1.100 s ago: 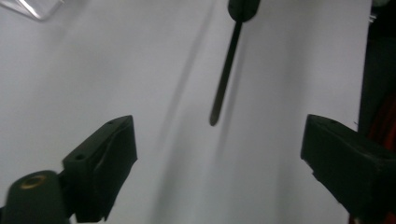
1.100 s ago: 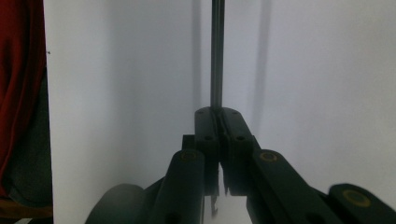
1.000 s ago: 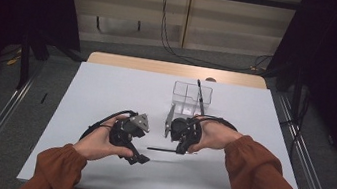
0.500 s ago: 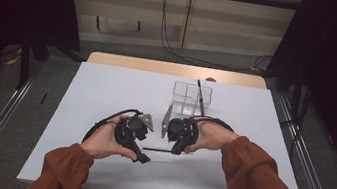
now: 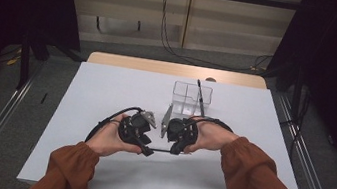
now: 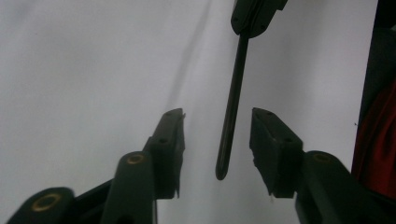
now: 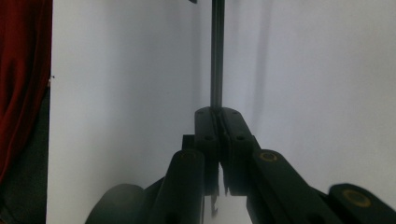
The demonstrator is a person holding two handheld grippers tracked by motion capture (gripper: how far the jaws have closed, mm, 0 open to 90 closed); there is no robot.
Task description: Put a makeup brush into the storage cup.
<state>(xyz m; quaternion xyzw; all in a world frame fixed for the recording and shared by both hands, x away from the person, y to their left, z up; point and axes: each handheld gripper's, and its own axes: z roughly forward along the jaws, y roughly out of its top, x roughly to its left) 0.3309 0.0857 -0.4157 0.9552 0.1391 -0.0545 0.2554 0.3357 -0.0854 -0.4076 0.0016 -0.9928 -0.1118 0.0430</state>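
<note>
lower middle of the high view: right hand-held gripper (image 5: 174, 151) clamped shut on one end of a thin black rod (image 5: 160, 150), holding it level just above the white counter (image 5: 106, 90), presumably so the free end can be offered sideways. left hand-held gripper (image 5: 146, 150) brought in from the other side, facing it, jaws parted to roughly a third of their reach and gripping nothing yet.

in the left gripper view, rod (image 6: 232, 107) running from top centre down into the gap between the two jaws, its rounded tip well inside and closer to the right-hand jaw, touching neither as far as can be told; looks lined up for a hand-over, closing being the step not yet made. in the right gripper view, rod (image 7: 217, 56) rising straight out of the pinched jaws toward the top edge, gripped near its very end, which leaves most of its length free for the other side to take.

upper right of centre in the high view: clear plastic box (image 5: 191, 97) with dividers, a second dark stick (image 5: 201, 96) leaning in it, likely where such rods belong.
</note>
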